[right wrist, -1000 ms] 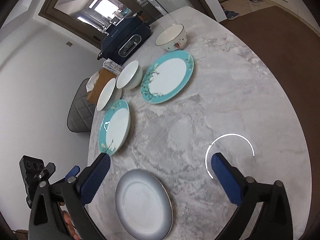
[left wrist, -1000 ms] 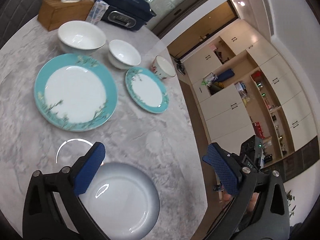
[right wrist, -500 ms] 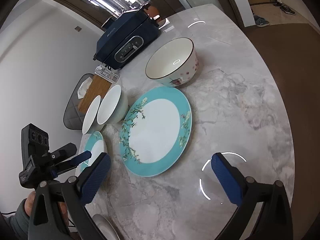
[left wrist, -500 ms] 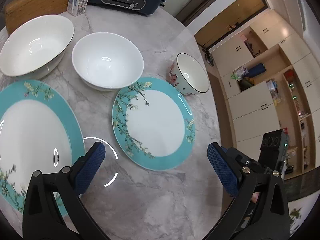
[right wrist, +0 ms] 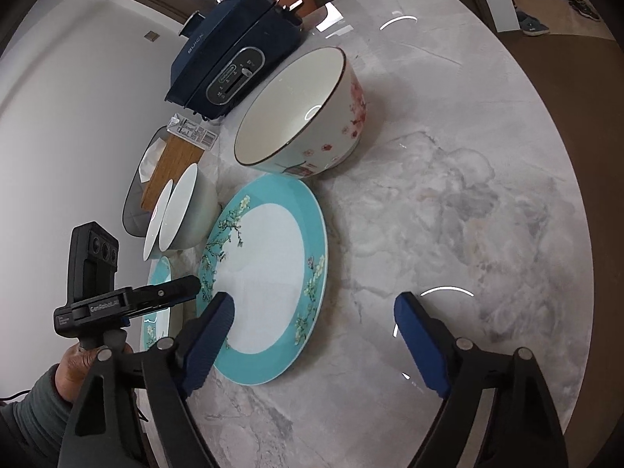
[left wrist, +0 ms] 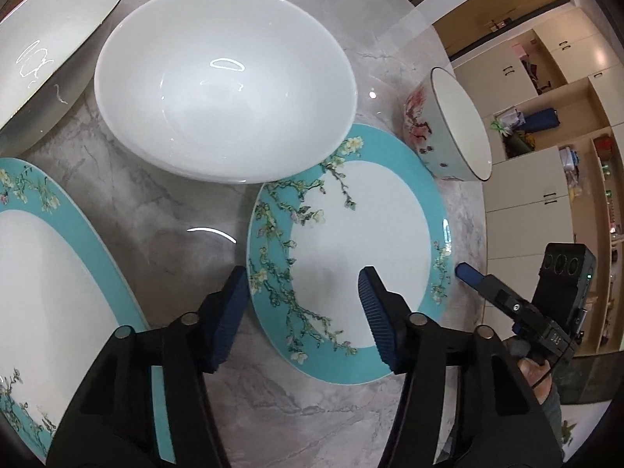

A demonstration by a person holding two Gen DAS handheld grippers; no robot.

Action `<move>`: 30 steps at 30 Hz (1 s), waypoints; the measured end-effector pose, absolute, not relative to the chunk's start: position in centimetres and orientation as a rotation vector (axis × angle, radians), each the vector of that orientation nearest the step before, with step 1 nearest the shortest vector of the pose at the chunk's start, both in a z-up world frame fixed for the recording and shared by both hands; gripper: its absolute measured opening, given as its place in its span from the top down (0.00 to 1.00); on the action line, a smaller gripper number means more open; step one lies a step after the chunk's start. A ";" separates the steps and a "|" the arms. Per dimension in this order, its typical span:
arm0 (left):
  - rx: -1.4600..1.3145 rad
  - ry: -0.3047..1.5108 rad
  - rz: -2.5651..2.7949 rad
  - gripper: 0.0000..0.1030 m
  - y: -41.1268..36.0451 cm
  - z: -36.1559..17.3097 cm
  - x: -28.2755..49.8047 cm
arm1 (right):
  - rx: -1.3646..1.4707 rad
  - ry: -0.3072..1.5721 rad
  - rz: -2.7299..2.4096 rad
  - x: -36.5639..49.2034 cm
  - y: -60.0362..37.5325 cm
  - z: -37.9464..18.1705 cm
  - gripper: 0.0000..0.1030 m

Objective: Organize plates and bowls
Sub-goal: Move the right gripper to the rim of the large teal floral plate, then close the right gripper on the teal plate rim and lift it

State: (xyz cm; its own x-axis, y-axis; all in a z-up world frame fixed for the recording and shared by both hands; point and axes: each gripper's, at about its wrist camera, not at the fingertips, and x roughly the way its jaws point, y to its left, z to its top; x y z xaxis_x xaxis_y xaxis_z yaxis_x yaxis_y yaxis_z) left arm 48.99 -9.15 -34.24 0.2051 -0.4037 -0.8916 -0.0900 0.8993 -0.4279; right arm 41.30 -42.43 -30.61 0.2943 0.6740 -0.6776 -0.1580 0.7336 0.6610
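A small teal-rimmed plate (left wrist: 362, 241) with a blossom pattern lies on the marble table; it also shows in the right wrist view (right wrist: 269, 284). My left gripper (left wrist: 302, 296) is open, straddling the plate's near-left rim. My right gripper (right wrist: 312, 331) is open, its jaws straddling the plate's right rim. A white bowl (left wrist: 222, 78) stands behind the plate. A pink-flowered bowl (left wrist: 448, 132) stands at its far right, also in the right wrist view (right wrist: 304, 113). A large teal plate (left wrist: 46, 304) lies left, a wide white bowl (left wrist: 46, 31) far left.
A dark blue appliance (right wrist: 238, 54) and a wooden box (right wrist: 175, 163) stand at the table's back. The table edge (right wrist: 561, 156) curves down the right. Bare marble (right wrist: 448, 202) lies right of the small plate. Cupboards (left wrist: 546, 163) stand beyond the table.
Both grippers moved forward past the grey plate to the small teal plate. The left jaws have narrowed around its rim; the right now flanks its other side.
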 end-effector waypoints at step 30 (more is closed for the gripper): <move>-0.301 1.369 -0.214 0.87 -11.3 -33.6 48.6 | 0.380 1.232 0.504 41.5 -40.9 -30.3 0.87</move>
State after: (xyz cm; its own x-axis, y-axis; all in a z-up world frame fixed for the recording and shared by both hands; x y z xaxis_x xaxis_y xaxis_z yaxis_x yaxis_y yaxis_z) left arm 48.62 -11.27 -33.64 0.1903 -0.3230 -0.9271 -0.0250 0.9424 -0.3335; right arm 41.49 -40.91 -30.26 0.2466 0.5567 -0.7932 -0.1586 0.8307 0.5337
